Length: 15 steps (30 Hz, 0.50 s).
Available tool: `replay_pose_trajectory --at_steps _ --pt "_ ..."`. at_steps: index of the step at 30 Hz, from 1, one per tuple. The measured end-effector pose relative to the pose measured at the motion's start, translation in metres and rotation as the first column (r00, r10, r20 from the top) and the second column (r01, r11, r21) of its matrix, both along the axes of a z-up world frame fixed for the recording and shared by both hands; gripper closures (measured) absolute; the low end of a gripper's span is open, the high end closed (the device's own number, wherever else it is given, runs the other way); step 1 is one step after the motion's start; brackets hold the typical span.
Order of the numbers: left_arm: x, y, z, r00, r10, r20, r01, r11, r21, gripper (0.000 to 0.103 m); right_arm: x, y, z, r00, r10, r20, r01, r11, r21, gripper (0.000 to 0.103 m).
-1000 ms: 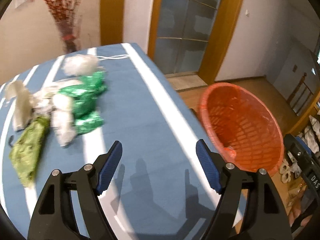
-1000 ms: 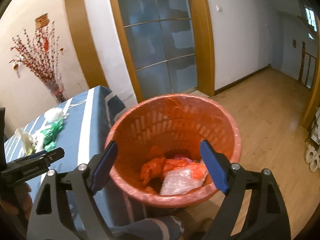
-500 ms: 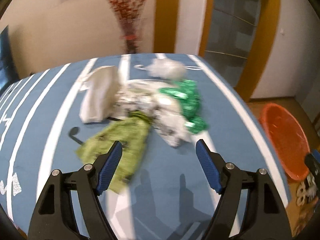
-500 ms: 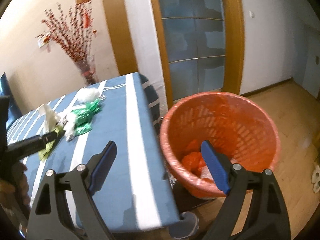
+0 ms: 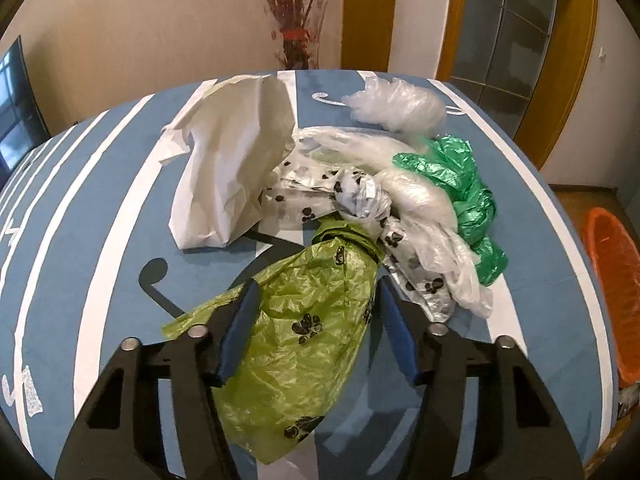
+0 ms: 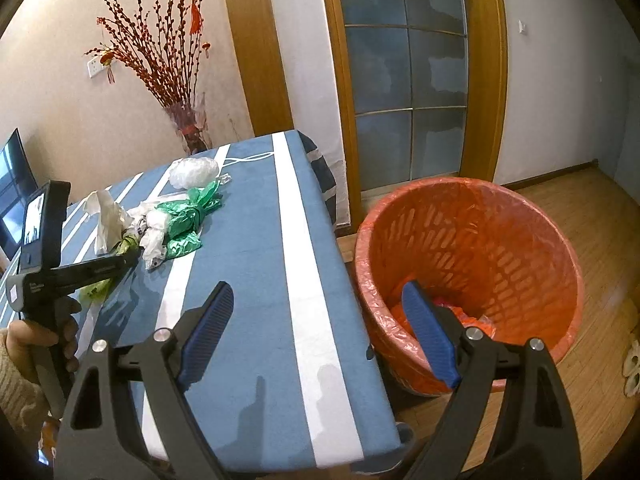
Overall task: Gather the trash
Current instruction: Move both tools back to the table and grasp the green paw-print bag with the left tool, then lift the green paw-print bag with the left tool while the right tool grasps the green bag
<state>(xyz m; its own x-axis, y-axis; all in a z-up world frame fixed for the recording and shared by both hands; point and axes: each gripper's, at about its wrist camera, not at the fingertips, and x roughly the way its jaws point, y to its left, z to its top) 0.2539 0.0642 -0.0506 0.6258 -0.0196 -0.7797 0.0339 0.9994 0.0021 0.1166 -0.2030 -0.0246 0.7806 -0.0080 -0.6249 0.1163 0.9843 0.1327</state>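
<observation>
Two views | left gripper (image 5: 316, 312) closing around lime bag (image 5: 296, 328) | right gripper (image 6: 316, 328) wide, empty; shows bin (image 6: 468, 280)

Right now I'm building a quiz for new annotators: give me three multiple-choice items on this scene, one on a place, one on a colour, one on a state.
1. Where does the trash basket stand?
A. on the table
B. on the floor beside the table
C. under the vase

2. What colour is the paw-print bag between the left gripper fingers?
A. red
B. black
C. light green

3. What is between the right gripper fingers?
A. nothing
B. a white paper bag
C. a bottle

Answers:
1 B: the right wrist view shows it on the wooden floor by the table edge.
2 C: yellow-green plastic lies between the closing jaws.
3 A: the jaws stand wide over the bare cloth.
</observation>
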Motion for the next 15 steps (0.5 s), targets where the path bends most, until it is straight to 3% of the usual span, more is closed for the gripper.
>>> replay_pose_trajectory --at_steps 1,3,5,15 --pt "0.000 0.000 0.001 1.000 -0.001 0.001 0.001 1.000 0.003 0.056 0.001 0.000 0.000 1.000 0.001 -0.002 -0.001 1.000 0.001 0.018" --pt "-0.001 0.000 0.002 1.000 -0.011 0.007 0.011 1.000 -0.005 0.083 0.001 0.002 0.000 1.000 0.005 -0.005 -0.005 1.000 0.003 0.018" --pt "-0.004 0.003 0.003 1.000 -0.021 0.010 0.022 1.000 -0.022 0.093 0.002 0.004 0.000 1.000 0.013 -0.005 -0.013 1.000 0.001 0.018" --pt "-0.044 0.033 0.027 0.995 -0.014 0.103 0.022 0.997 -0.079 0.098 0.014 0.029 0.007 0.997 0.083 0.005 -0.083 0.996 -0.016 0.018"
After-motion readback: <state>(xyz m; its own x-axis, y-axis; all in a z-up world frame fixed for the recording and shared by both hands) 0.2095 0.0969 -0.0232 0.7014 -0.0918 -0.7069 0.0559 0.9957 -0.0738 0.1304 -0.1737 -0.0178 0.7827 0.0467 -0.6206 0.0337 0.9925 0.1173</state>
